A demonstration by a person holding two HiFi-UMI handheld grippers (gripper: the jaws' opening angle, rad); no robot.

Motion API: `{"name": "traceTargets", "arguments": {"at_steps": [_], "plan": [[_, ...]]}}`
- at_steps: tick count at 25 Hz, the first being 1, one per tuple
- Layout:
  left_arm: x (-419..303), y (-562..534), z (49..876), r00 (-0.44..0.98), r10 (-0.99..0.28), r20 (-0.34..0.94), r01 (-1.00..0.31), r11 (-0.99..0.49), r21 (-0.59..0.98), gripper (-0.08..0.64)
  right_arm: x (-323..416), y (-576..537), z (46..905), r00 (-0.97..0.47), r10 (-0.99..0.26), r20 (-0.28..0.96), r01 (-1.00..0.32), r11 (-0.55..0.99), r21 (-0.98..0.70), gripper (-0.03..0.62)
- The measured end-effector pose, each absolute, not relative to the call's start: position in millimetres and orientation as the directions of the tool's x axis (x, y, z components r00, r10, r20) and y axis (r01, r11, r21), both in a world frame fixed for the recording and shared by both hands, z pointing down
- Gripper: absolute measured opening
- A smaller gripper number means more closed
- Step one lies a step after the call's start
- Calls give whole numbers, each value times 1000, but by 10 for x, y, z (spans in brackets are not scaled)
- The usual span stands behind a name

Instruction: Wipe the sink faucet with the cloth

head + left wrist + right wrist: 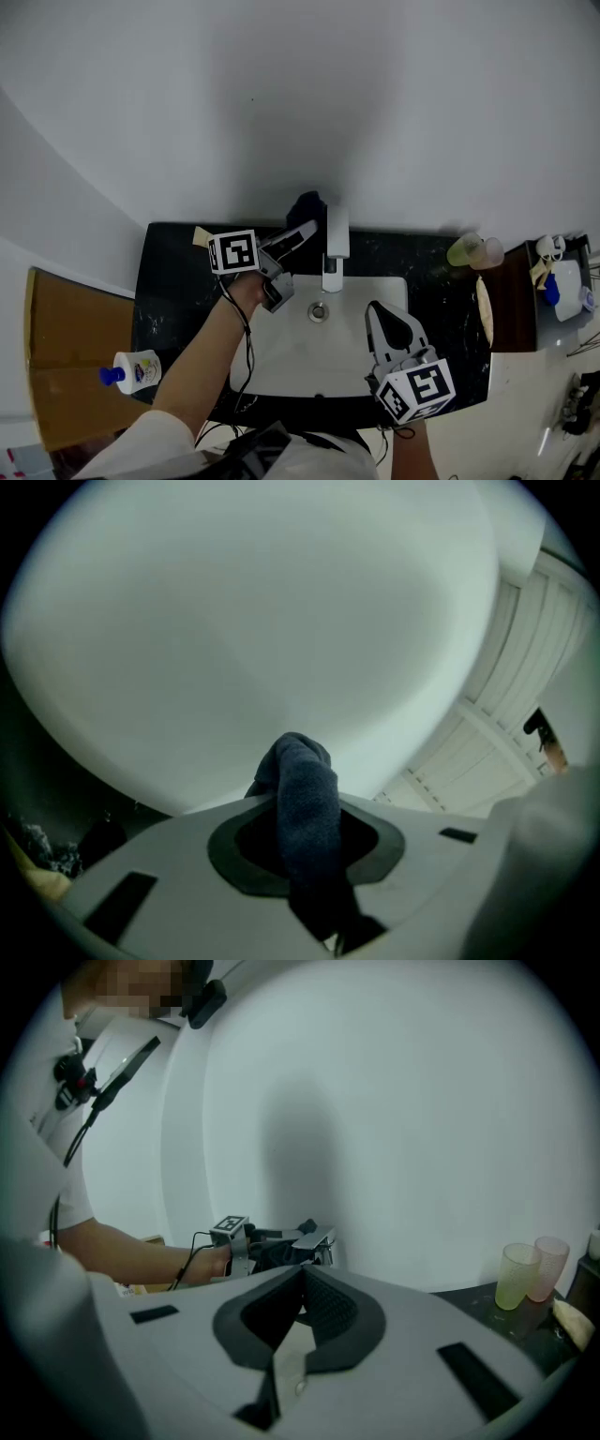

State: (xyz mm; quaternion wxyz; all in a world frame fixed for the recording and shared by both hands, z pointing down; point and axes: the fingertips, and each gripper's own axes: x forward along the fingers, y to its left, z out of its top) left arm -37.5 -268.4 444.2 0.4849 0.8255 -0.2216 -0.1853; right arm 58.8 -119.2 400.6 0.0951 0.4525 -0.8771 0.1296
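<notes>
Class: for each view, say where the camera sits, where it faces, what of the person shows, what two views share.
Head view: on head, facing down at sink; both forearms.
Left gripper view: on left gripper, facing wall; jaws grip cloth.
Right gripper view: on right gripper, facing faucet; left forearm.
Both head and right gripper views show faucet.

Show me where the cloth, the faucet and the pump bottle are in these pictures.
cloth (305,803): left gripper view, the middle of the dark fold.
faucet (336,234): head view, the top of the spout.
pump bottle (142,367): head view, its white body.
</notes>
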Motion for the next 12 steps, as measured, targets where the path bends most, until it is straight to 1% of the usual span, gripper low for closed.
{"name": "traceTargets", "arguments": {"at_steps": [2, 3, 9, 10, 12], "plan": [[-372, -2711, 4445, 832, -547, -95, -181, -428, 885, 93, 563, -1186, 4001, -576, -767, 281, -816, 559, -147, 5], [-368, -2723, 4531, 833, -548, -75, -191, -412, 891, 92, 552, -1185, 3995, -577, -767, 280, -816, 560, -145, 5], [-392, -2678, 5384, 824, -542, 166, -349, -256, 901, 92, 585, -1157, 3982, -568, -772, 285, -821, 555, -134, 5], [-399, -2673, 5416, 824, -541, 169, -350, -251, 902, 93, 604, -1155, 3991, -565, -773, 287, -823, 552, -135, 5], [-421, -2694, 5270, 826, -554, 103, -298, -274, 915, 92, 639, -1152, 4004, -559, -777, 290, -828, 544, -136, 5]]}}
